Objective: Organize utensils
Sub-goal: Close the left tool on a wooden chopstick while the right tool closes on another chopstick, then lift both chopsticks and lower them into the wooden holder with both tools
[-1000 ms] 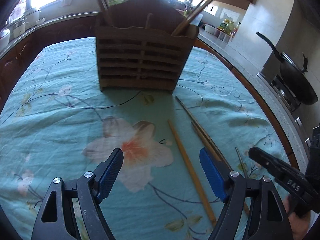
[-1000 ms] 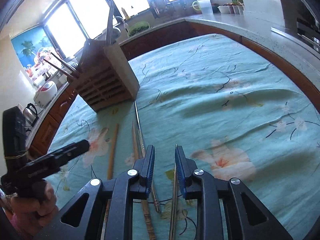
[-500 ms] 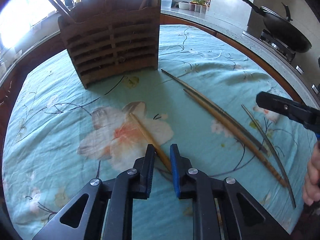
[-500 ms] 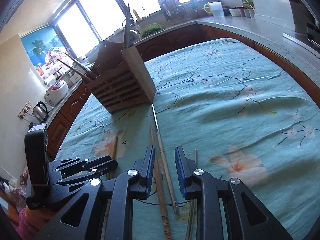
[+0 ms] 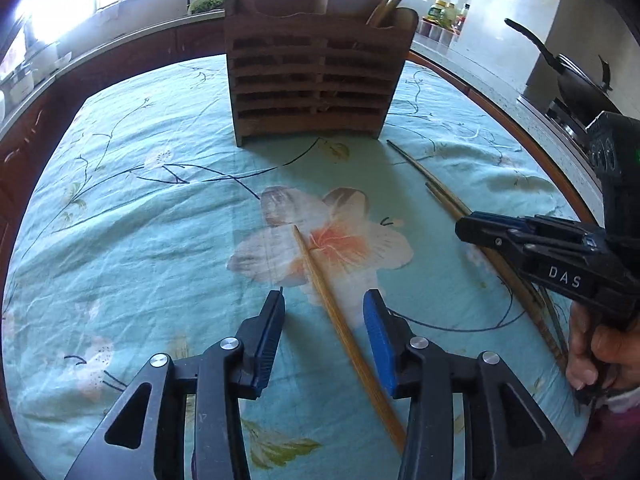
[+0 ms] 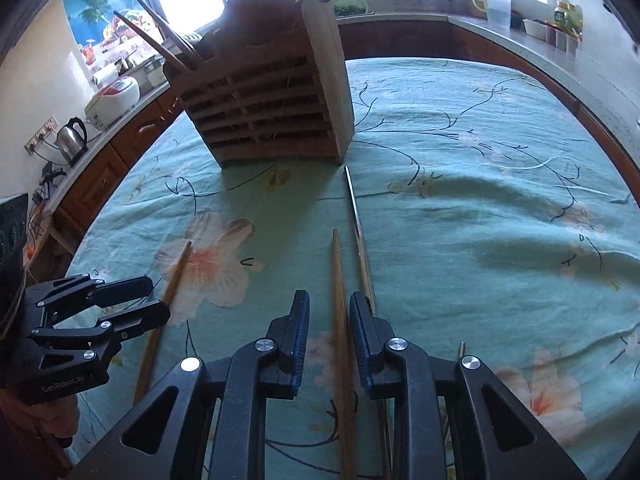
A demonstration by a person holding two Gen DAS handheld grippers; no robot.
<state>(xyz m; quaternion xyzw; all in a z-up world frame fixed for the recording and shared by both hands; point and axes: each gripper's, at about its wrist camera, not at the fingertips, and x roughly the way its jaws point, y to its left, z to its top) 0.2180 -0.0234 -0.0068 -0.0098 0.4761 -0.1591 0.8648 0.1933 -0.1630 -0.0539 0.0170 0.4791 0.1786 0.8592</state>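
A slatted wooden utensil holder stands on the floral teal cloth and has chopsticks in it; it also shows in the right wrist view. My left gripper is open, its jaws on either side of a light wooden chopstick lying on the cloth. My right gripper is open a little, straddling a brown chopstick. A thin dark-tipped chopstick lies just right of it. The left gripper shows in the right wrist view, the right gripper in the left wrist view.
More chopsticks lie on the cloth beneath the right gripper. The table's wooden edge curves along the right. Counters ring the table, with a wok on a stove, a kettle and a rice cooker.
My left gripper has opened around the light chopstick and now faces the holder. My right gripper has opened slightly and moved over the brown chopstick, closer to the holder.
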